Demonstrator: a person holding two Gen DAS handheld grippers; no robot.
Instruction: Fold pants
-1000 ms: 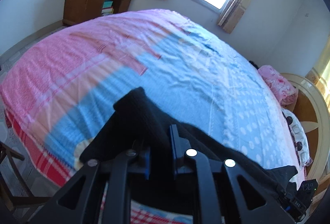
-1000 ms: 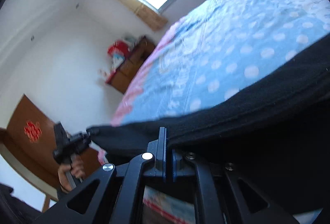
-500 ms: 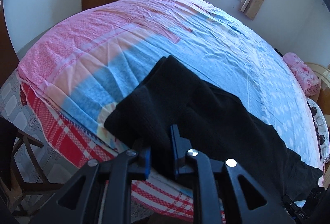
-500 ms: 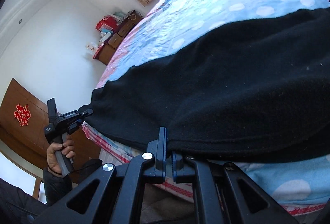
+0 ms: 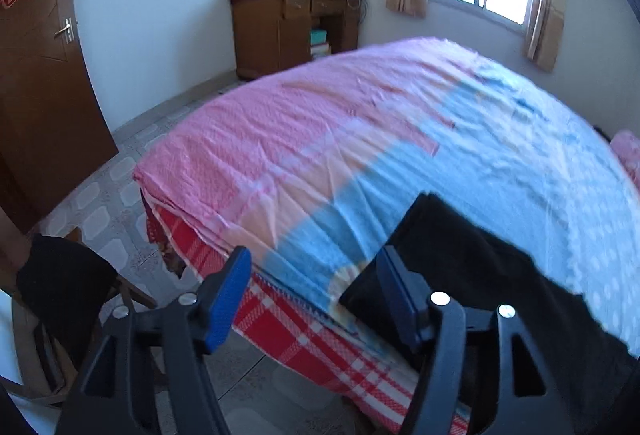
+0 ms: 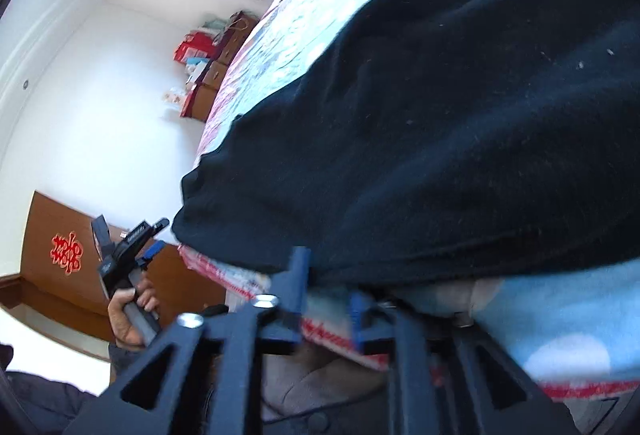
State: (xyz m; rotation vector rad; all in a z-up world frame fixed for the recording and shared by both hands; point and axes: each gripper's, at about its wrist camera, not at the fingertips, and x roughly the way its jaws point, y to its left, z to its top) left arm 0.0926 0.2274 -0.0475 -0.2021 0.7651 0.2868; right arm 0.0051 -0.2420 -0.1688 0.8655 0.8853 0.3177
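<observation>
With its blue pads spread wide and holding nothing, the left tool [image 5: 312,299] sits at the near bed [image 5: 320,139] edge; the right tool [image 6: 328,299] also stands parted, empty. Black pants [image 6: 440,123] lie flat along that edge, folded lengthwise. A fold looks just laid; next likely calls for regripping one end to fold across.

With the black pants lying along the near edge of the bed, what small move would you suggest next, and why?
Probably bring the left tool back to the pants end corner and grip it. Both tools are open and hold nothing (right tool), and the pants lie in one long strip on the bed, so they likely need folding again.
</observation>
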